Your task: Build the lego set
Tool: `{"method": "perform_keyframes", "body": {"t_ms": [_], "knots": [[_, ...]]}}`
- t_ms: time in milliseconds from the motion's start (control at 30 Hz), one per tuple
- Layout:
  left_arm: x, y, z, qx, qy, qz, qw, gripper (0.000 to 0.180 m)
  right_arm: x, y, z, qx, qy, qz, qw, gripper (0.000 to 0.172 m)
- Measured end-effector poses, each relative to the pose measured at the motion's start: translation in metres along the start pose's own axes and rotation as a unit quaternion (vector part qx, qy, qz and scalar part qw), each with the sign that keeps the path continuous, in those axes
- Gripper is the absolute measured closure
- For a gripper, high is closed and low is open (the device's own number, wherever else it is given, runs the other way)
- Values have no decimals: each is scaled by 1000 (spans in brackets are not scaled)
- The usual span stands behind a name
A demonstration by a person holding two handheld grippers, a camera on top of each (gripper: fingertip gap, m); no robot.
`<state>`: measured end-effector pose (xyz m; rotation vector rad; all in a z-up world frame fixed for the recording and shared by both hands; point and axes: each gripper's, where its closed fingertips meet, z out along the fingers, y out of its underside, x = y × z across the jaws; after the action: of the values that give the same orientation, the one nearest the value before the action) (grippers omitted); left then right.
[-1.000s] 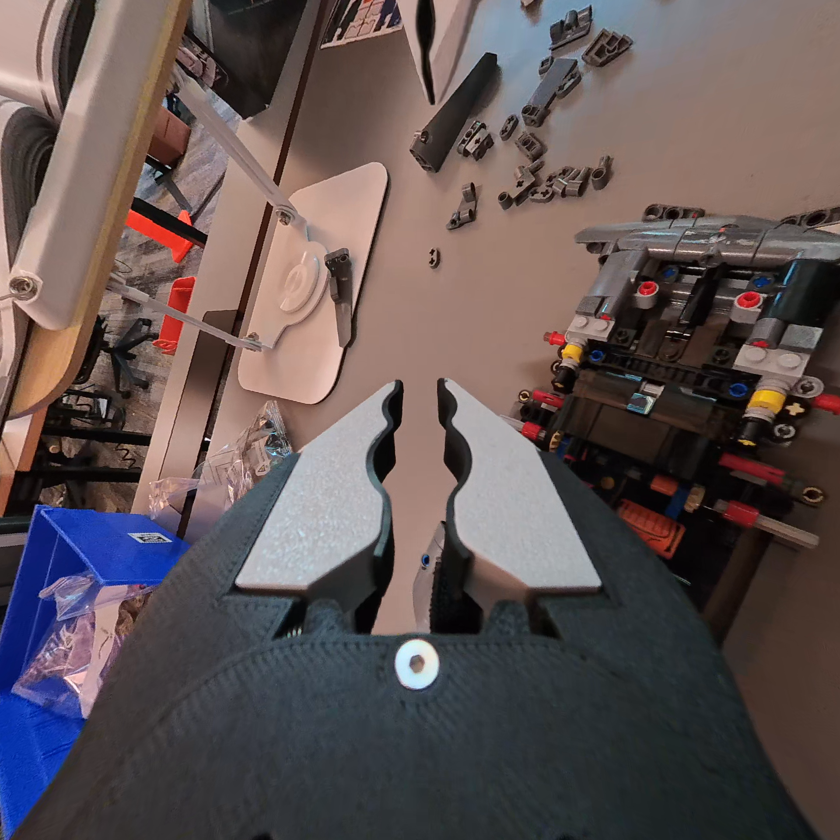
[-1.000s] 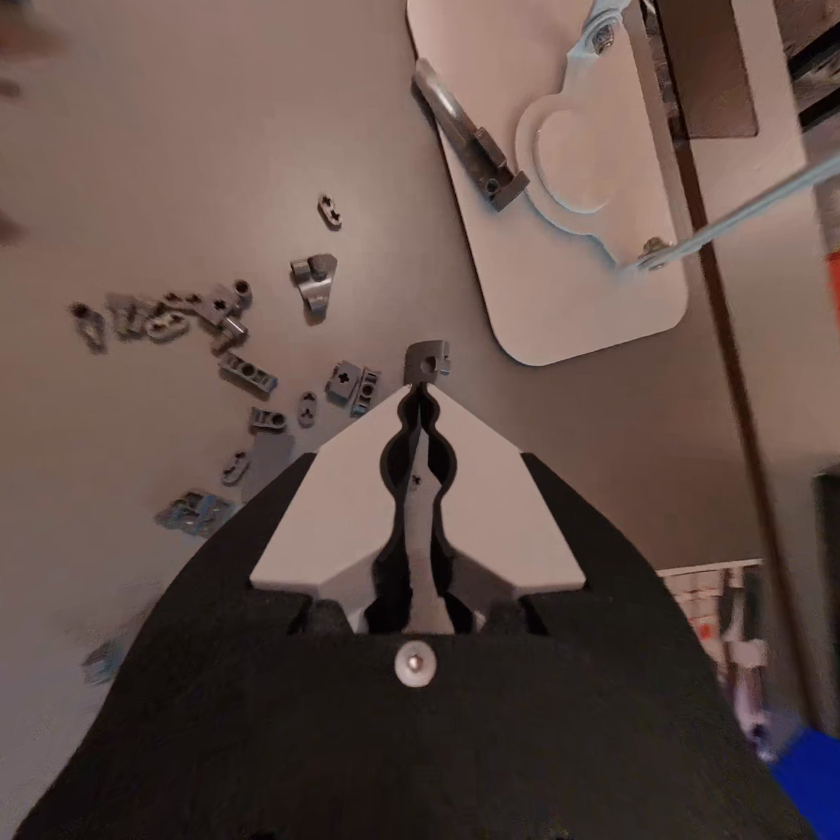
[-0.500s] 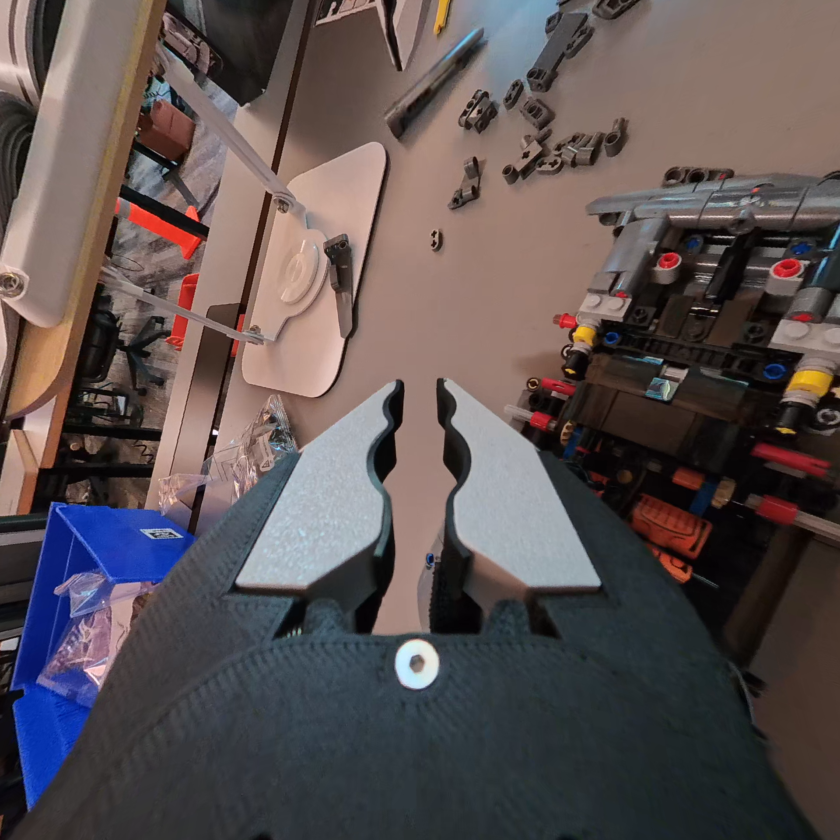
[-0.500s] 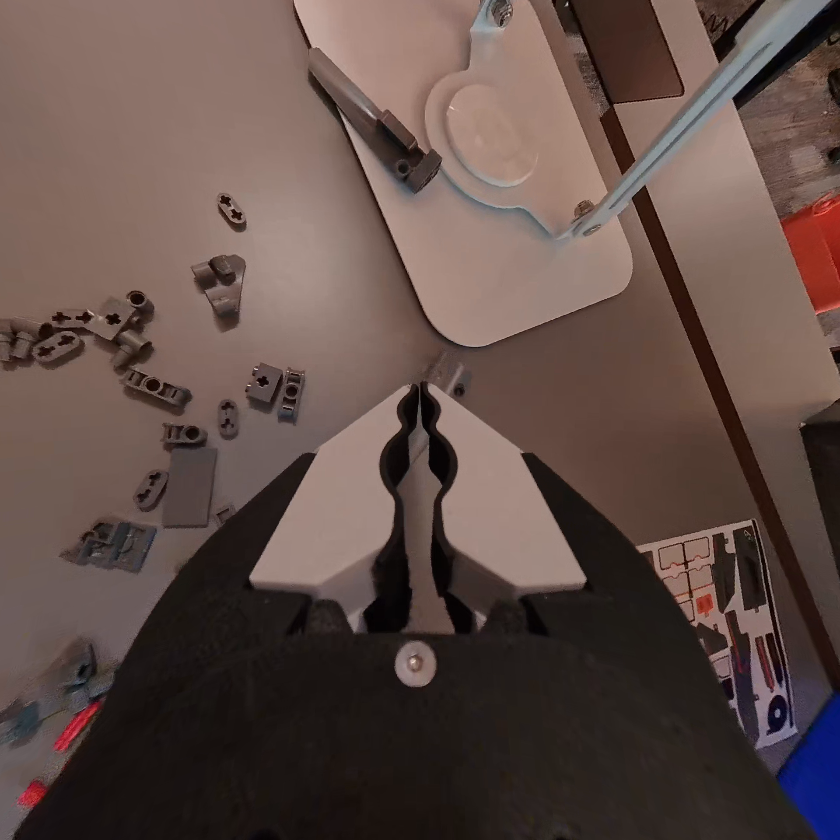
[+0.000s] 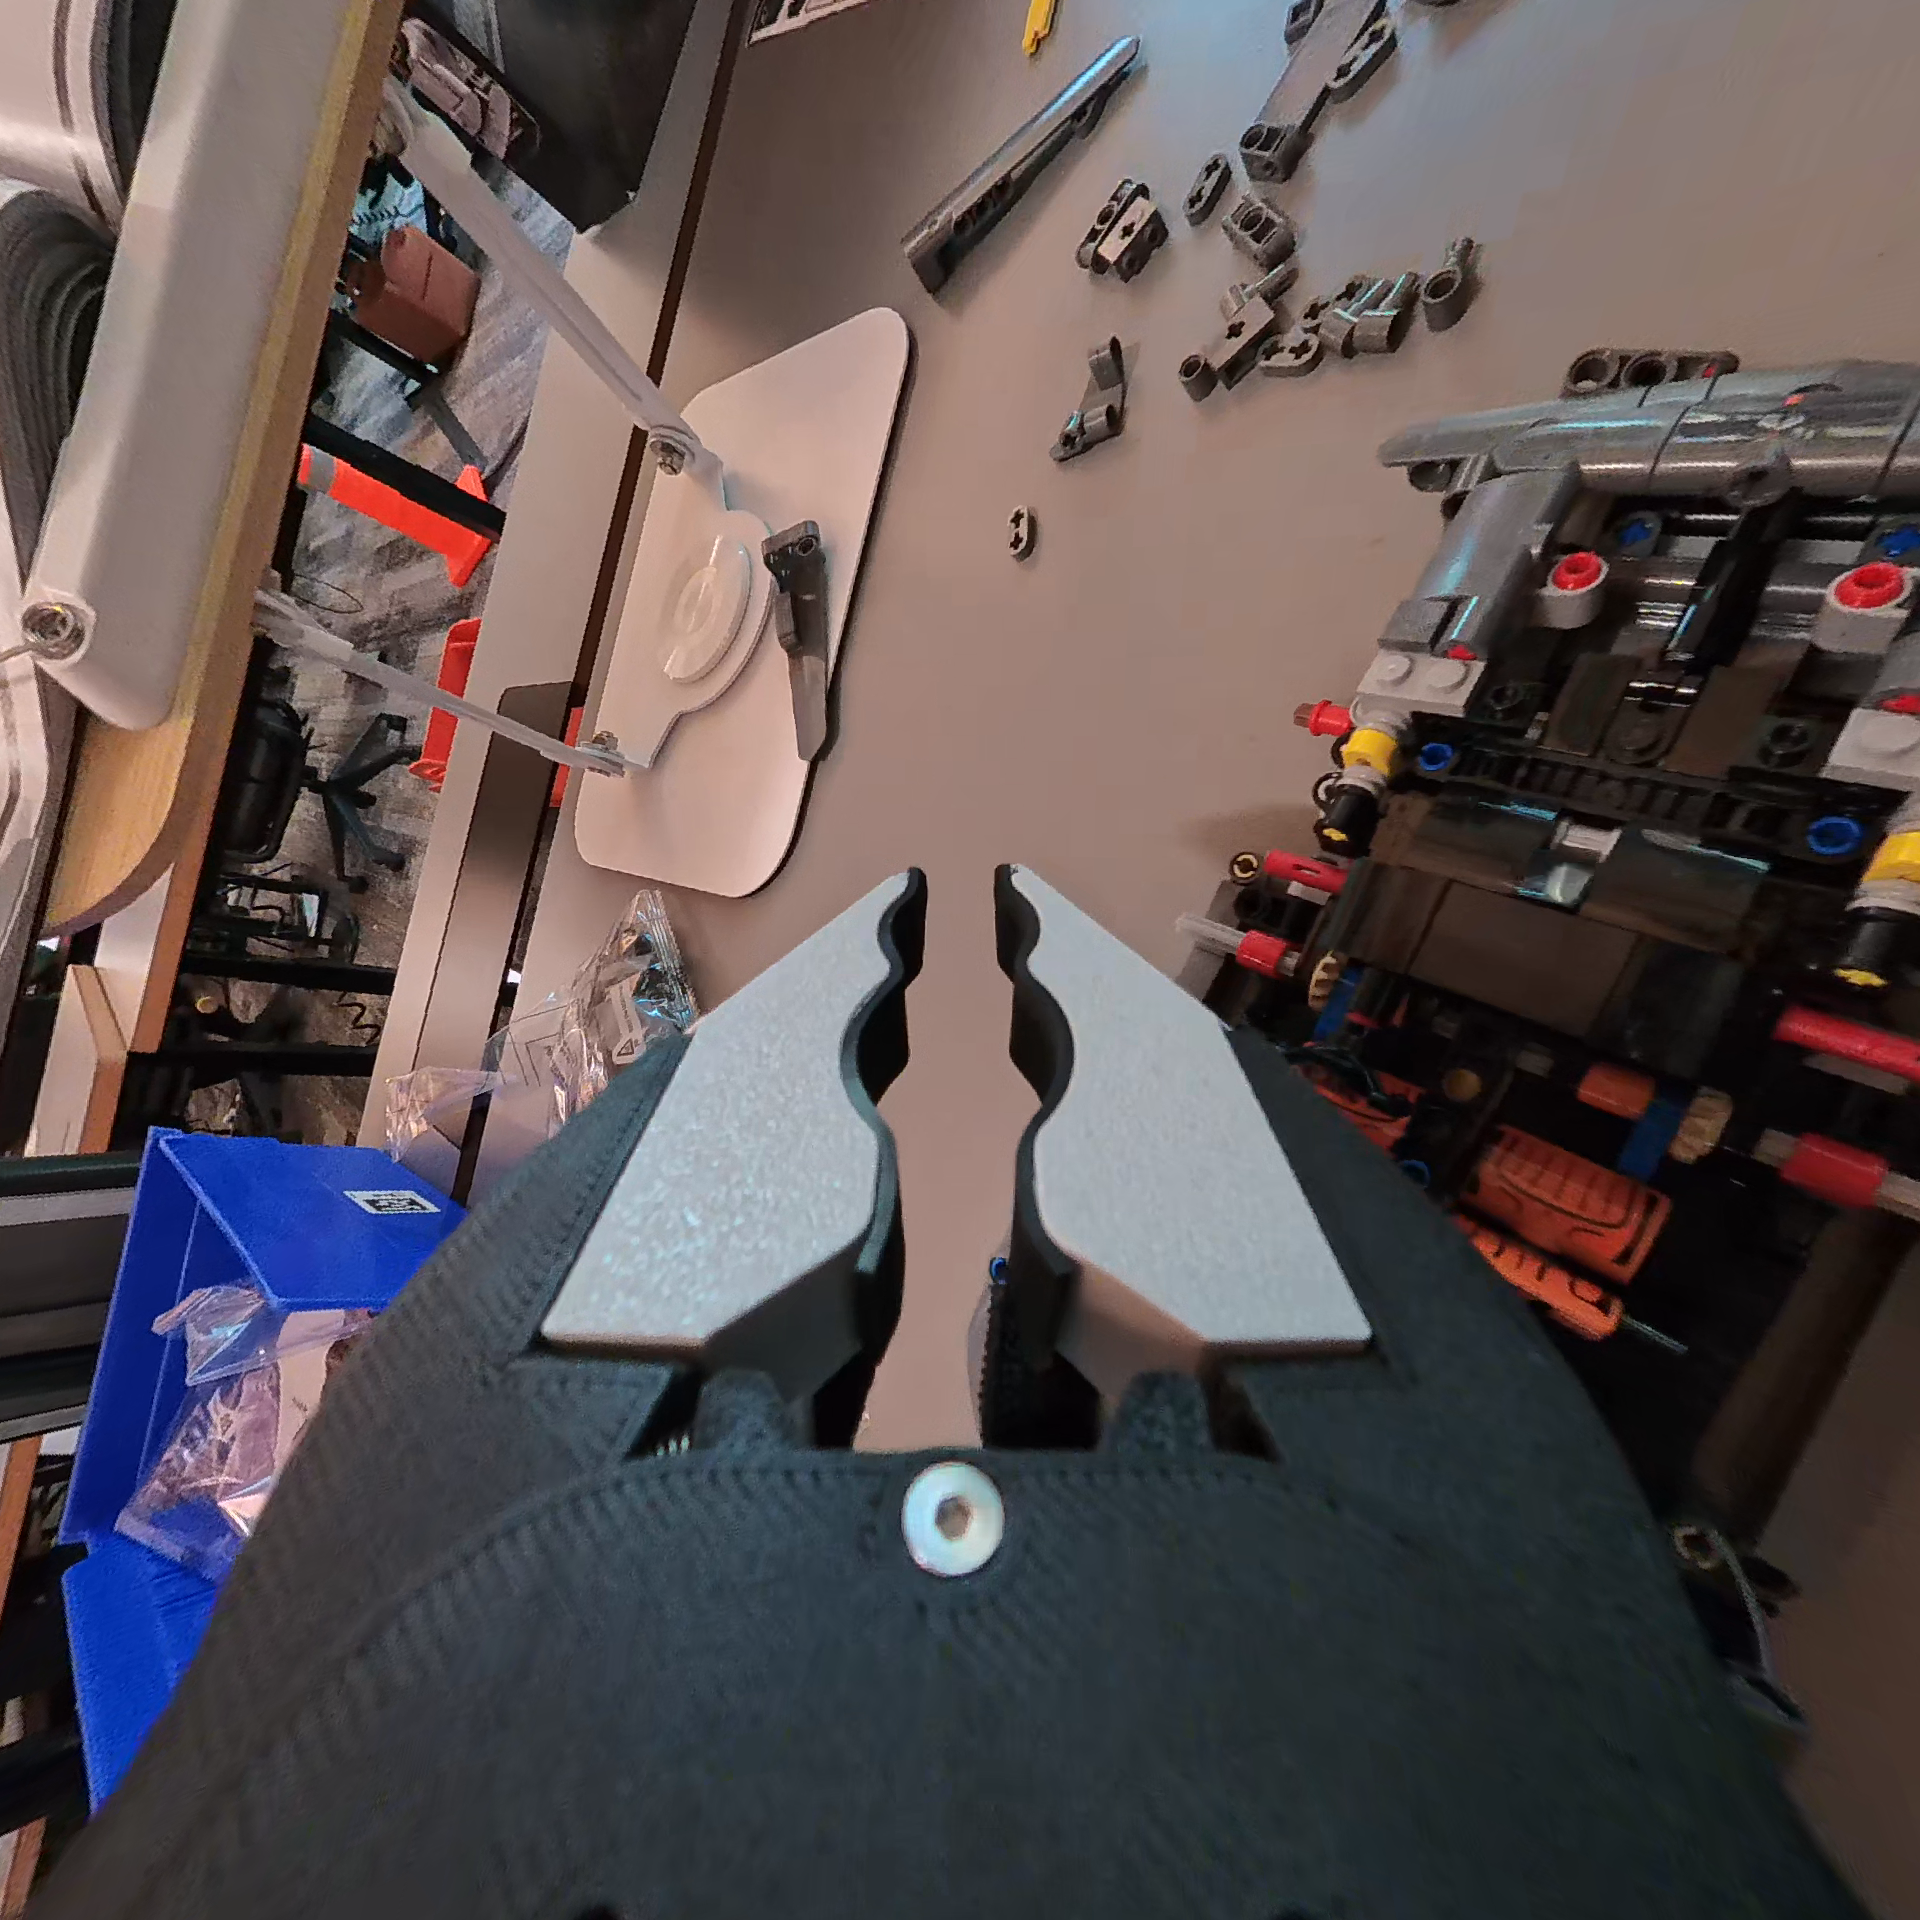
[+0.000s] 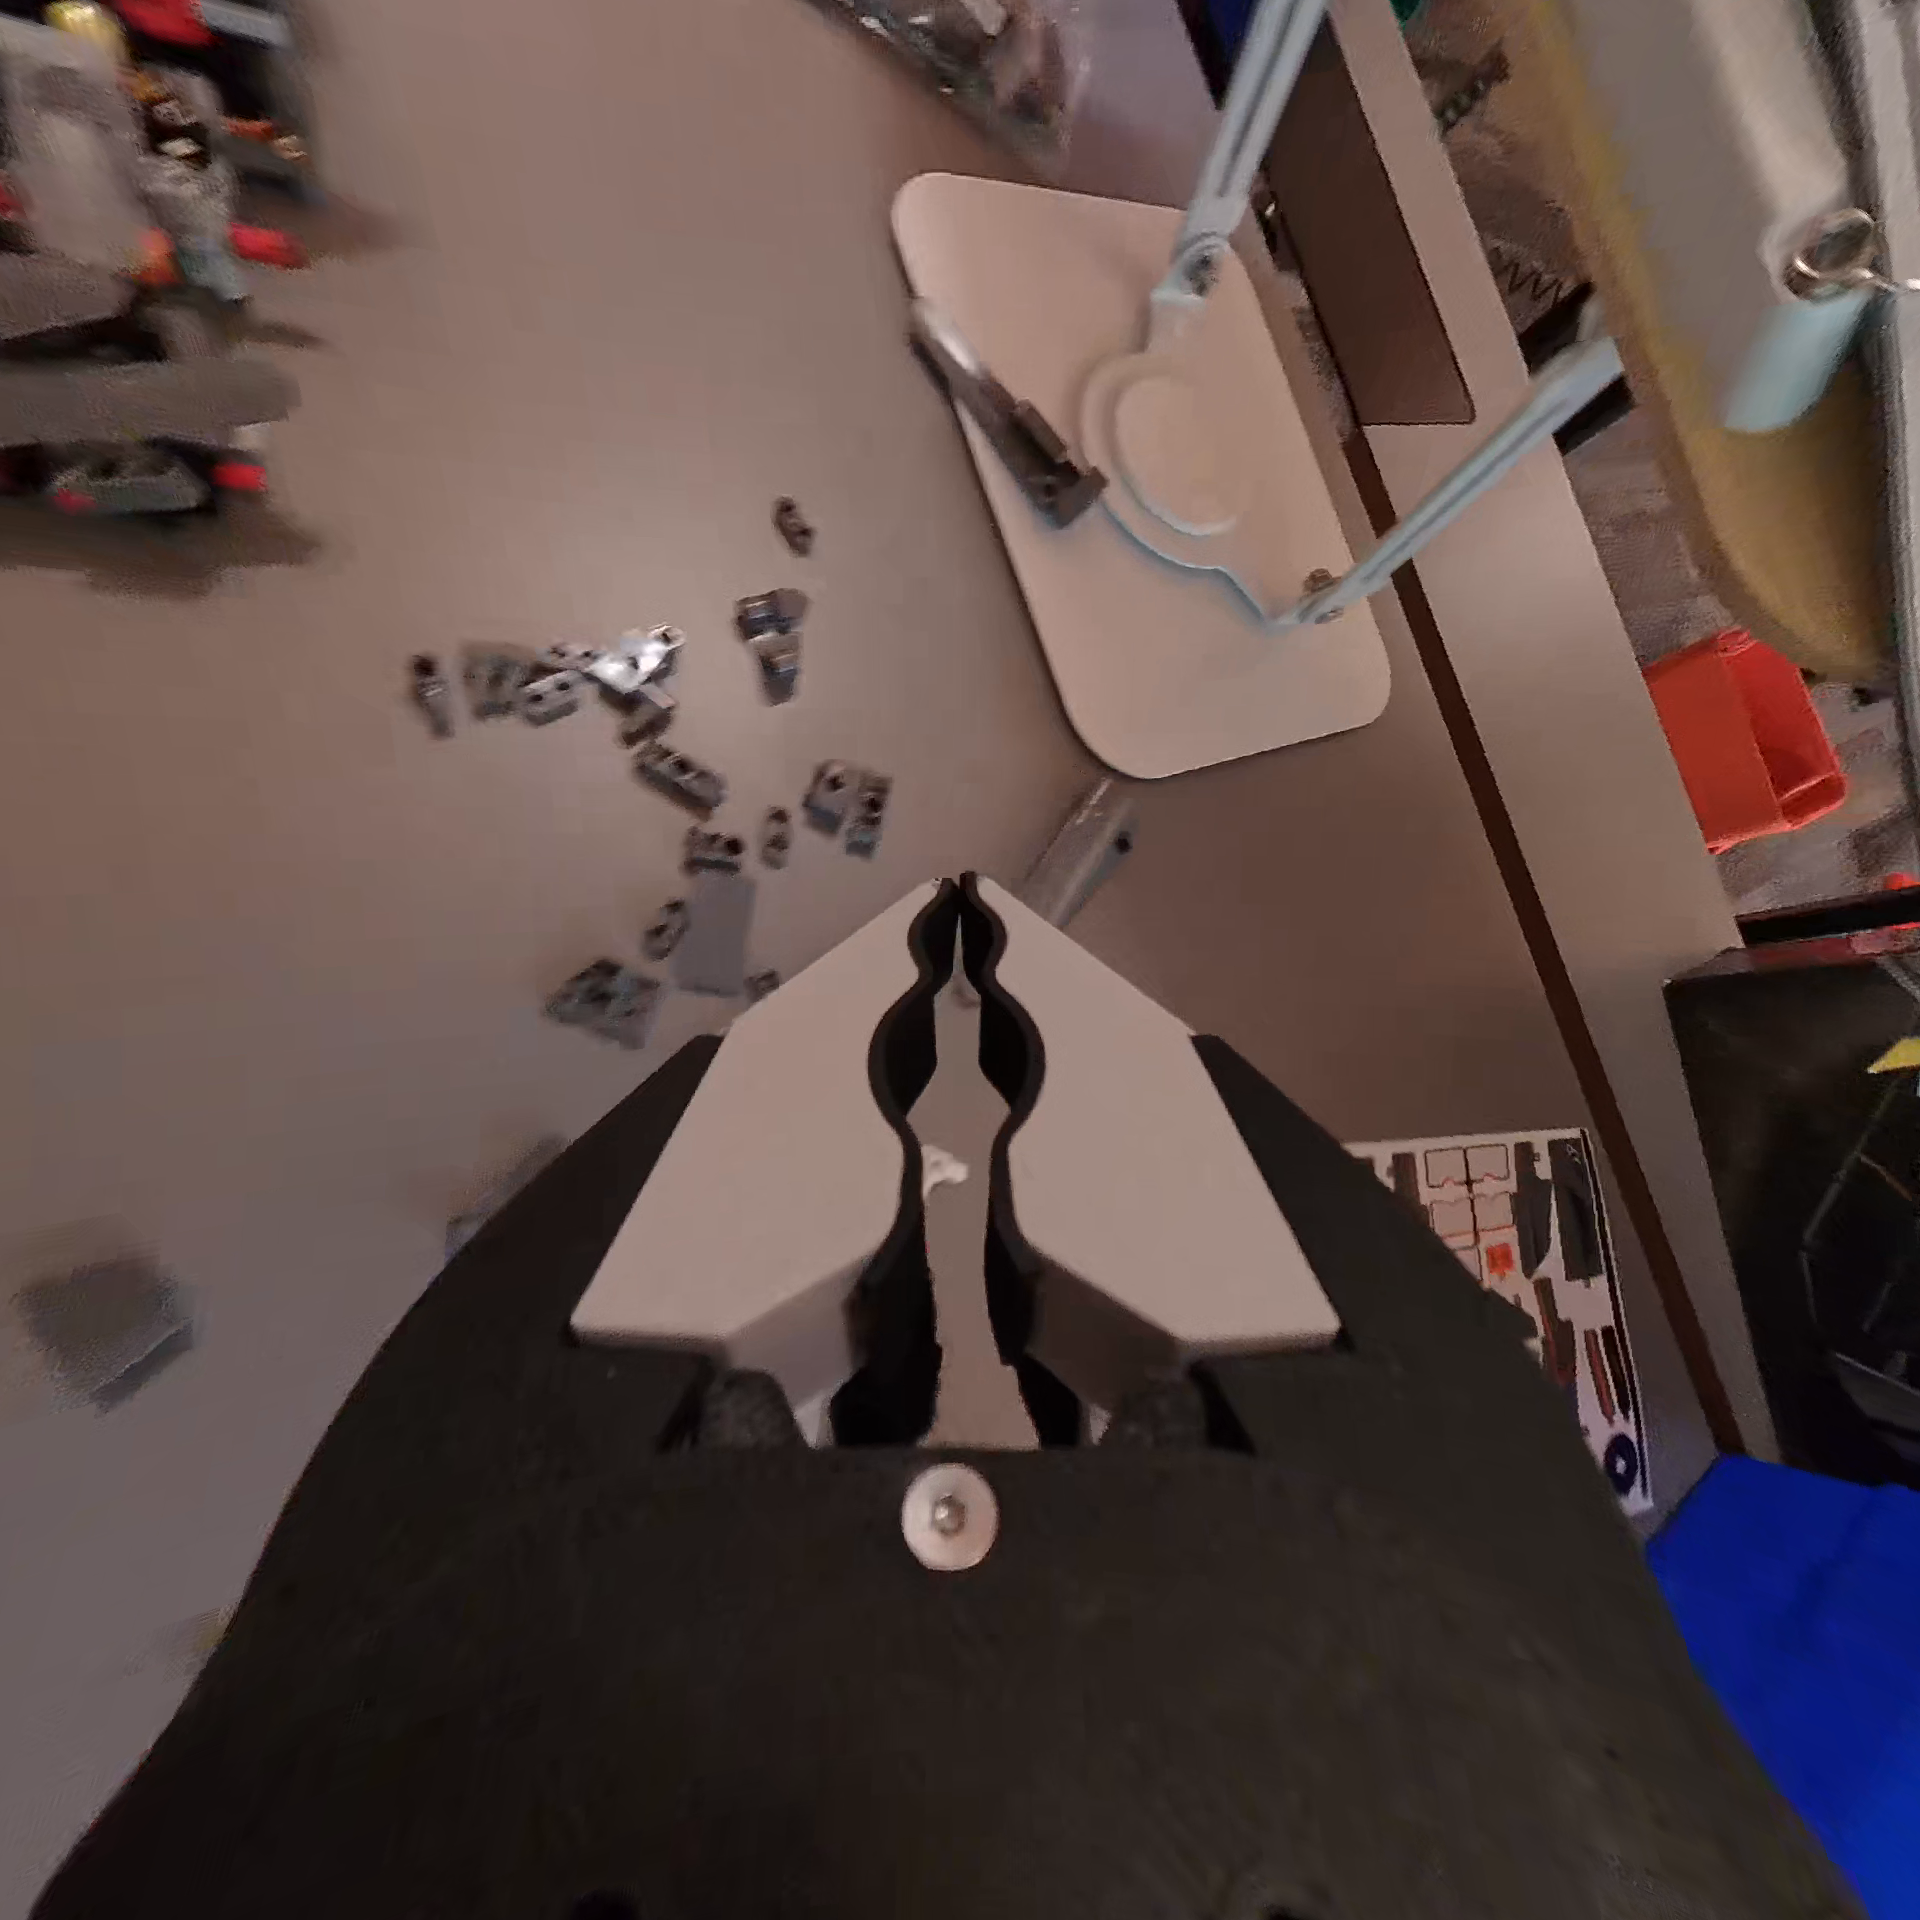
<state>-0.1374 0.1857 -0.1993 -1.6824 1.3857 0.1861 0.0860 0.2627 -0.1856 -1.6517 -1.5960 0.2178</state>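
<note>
Blur smears the left side of the right wrist view, so the brick-built model [image 6: 135,343] there is only a dark streak with red spots, and the scattered grey pieces [image 6: 665,769] lose their outlines. In the left wrist view the same model [image 5: 1662,831] is cut off by the right edge. The left gripper [image 5: 958,883] hovers over bare table [image 5: 1039,675], jaws slightly apart, nothing between them. The right gripper [image 6: 956,883] has its tips closed together; a grey beam [image 6: 1081,852] lies just beyond, whether gripped I cannot tell. A white base plate [image 5: 727,665] sits near the table edge; blue bin [image 5: 208,1299], orange crates and chairs lie beyond.
</note>
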Motion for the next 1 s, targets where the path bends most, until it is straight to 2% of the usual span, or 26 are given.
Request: {"method": "perform_keyframes", "body": {"t_ms": [167,333,467,533,600,800,933,1000], "knots": [[-5,5,-1,-9,-12,6,1000,169,-42,2,-31,2,-21,1,1000,172],[-18,13,-3,-8,-25,-14,1000,170,-53,-11,-24,9,-10,-2,1000,166],[-27,28,-3,-17,-41,-22,999,171,-52,-39,10,9,-16,-55,998,161],[-32,36,-2,-27,-52,-18,998,171,-47,-51,35,2,-19,-90,996,161],[-38,45,-3,-40,-66,-10,997,172,-39,-62,65,0,-32,-116,993,152],[-50,54,-8,-35,-84,-18,996,172,-3,-79,145,-5,-64,-119,991,135],[-55,58,-11,-36,-89,-18,995,173,2,-80,177,-31,-82,-124,988,134],[-56,59,-11,-38,-91,-15,995,173,4,-81,188,-34,-86,-114,989,139]]}}
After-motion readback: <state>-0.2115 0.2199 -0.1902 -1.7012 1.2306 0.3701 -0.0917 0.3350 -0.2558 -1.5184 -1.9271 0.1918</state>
